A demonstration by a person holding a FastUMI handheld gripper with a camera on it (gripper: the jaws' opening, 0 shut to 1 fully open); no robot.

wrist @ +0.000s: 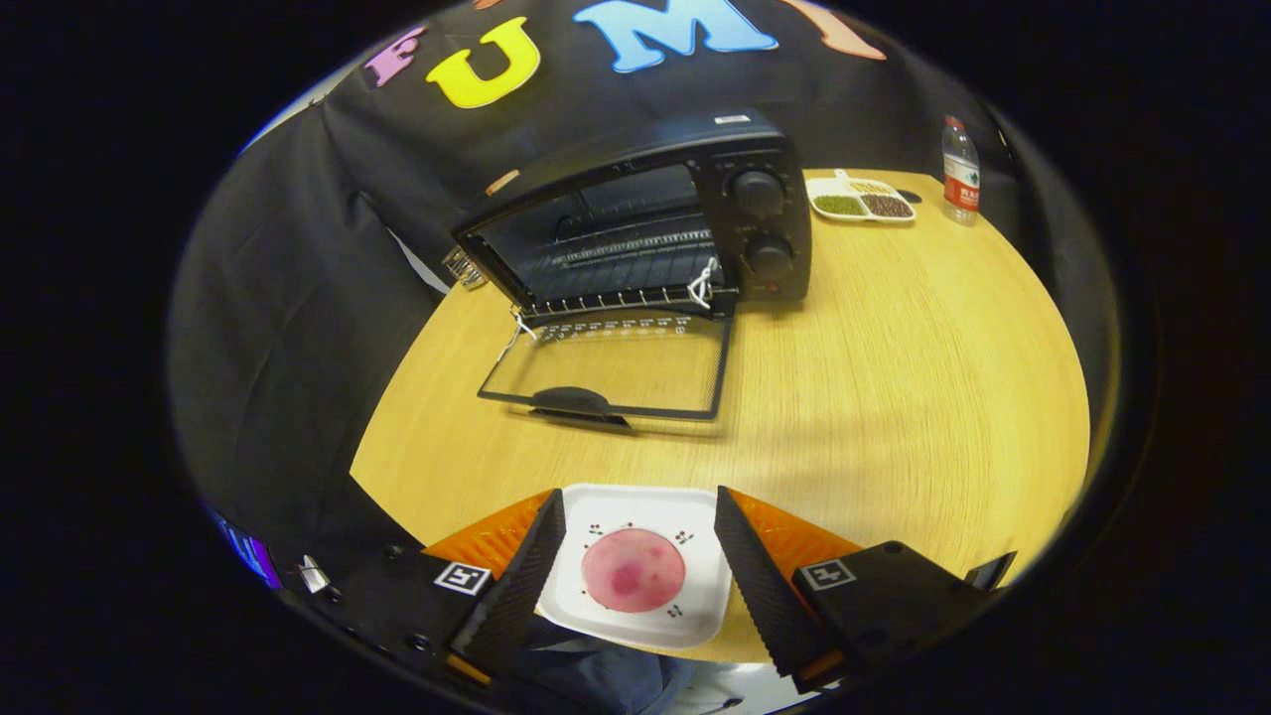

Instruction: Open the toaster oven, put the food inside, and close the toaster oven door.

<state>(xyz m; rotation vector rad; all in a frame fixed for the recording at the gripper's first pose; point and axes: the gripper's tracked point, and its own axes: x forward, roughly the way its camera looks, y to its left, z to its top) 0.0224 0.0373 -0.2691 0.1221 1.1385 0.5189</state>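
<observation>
The black toaster oven [635, 218] stands on the pale wooden table [894, 377] with its glass door [611, 365] already dropped flat in front of it, handle toward the near edge, so the wire rack inside is reachable. On the near side of the toaster oven, well apart from the lowered door, lies a white square plate [606, 611] with small printed sprigs, carrying a round pink patty [633, 569]. The gripper [638, 541] hangs over it with its fingers spread apart, one on each side of the plate, apparently lined up to close on it; neither finger clearly touches the rim. Beyond the toaster oven, to its right, sit a white divided dish of beans [860, 200] and a clear plastic bottle [959, 171], out of the way
</observation>
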